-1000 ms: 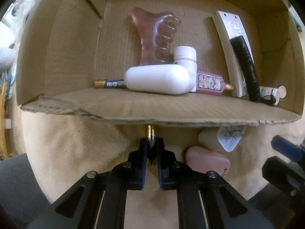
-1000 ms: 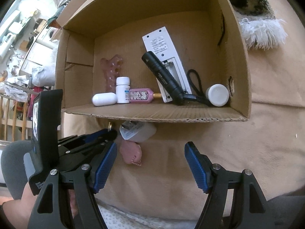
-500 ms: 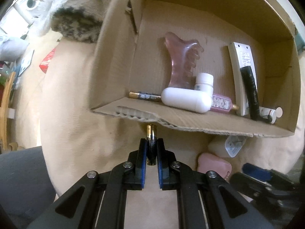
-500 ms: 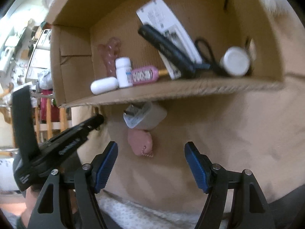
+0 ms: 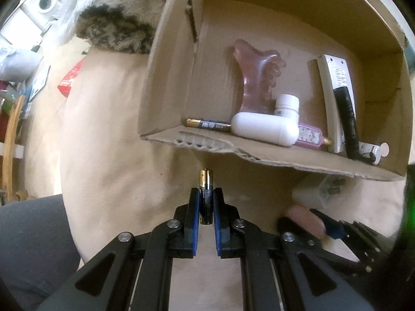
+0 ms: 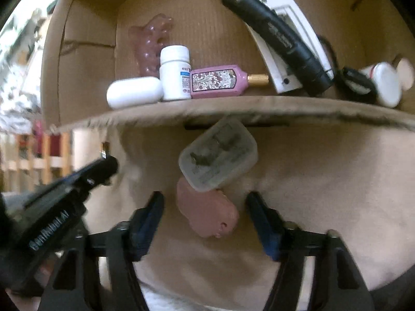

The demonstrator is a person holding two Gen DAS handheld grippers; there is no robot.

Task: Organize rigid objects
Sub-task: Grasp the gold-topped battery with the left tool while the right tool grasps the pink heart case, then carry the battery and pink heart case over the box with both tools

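My left gripper (image 5: 206, 194) is shut on a black and gold battery (image 5: 206, 181), held just in front of the near edge of the cardboard box (image 5: 285, 159). My right gripper (image 6: 205, 204) is open, its jaws on either side of a pink flat piece (image 6: 207, 212) lying on the beige cloth, below a white plug adapter (image 6: 218, 154). The box (image 6: 233, 108) holds a white capsule case (image 6: 133, 92), a white pill bottle (image 6: 175, 72), a pink perfume bottle (image 6: 220, 80), a black flashlight (image 6: 282, 41), a second battery (image 5: 208, 125) and a pink comb-like tool (image 5: 255, 77).
A white remote (image 5: 334, 96) leans on the box's back wall behind the flashlight. A small white jar (image 6: 386, 83) lies at the box's right end. A furry grey and white cushion (image 5: 111, 26) lies left of the box. Wooden furniture (image 5: 10, 140) stands far left.
My left gripper has pulled back and swung left with the battery; the box now sits to the right. My right gripper has moved down and in, closing on the pink piece and adapter.
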